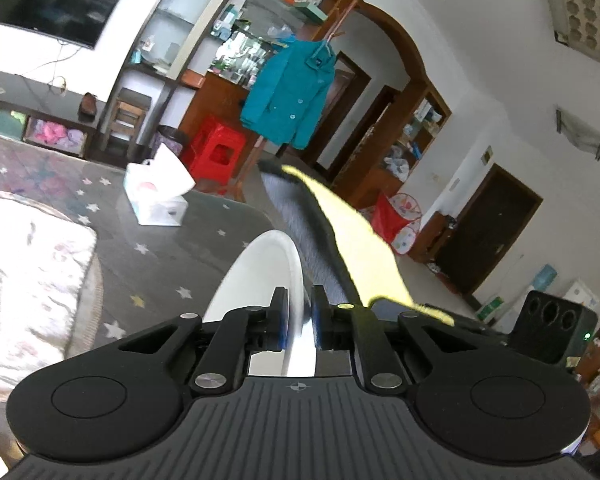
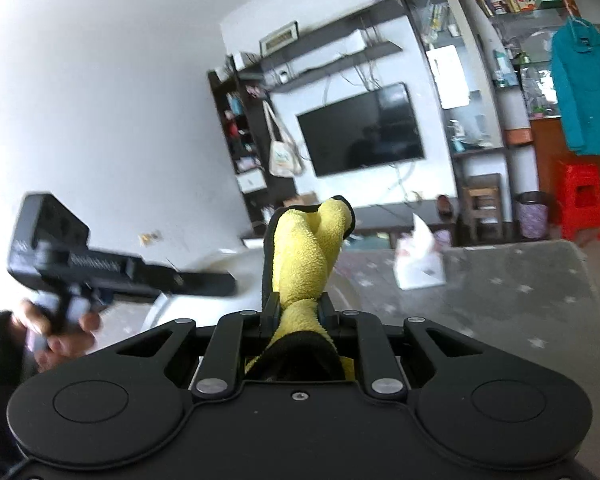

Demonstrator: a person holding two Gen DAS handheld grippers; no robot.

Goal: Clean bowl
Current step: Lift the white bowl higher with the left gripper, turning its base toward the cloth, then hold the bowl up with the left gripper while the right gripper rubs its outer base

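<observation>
While the left claw (image 1: 300, 320) pinches the bowl (image 1: 260, 276), the right claw (image 2: 298, 314) clamps the cloth (image 2: 304, 256).

1. Bench (image 1: 188, 264): grey glossy top, pale star pattern.
2. White tissue box (image 1: 156, 200) stands on it, tissue protruding.
3. Pale floral cloth (image 1: 32, 288) lies at its near-left edge.

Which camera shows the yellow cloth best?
The right wrist view. There the yellow cloth stands bunched up in the middle, pinched by the right gripper, and its fluffy surface shows clearly. The left wrist view only catches the cloth as a blurry yellow streak beyond the white bowl.
</observation>
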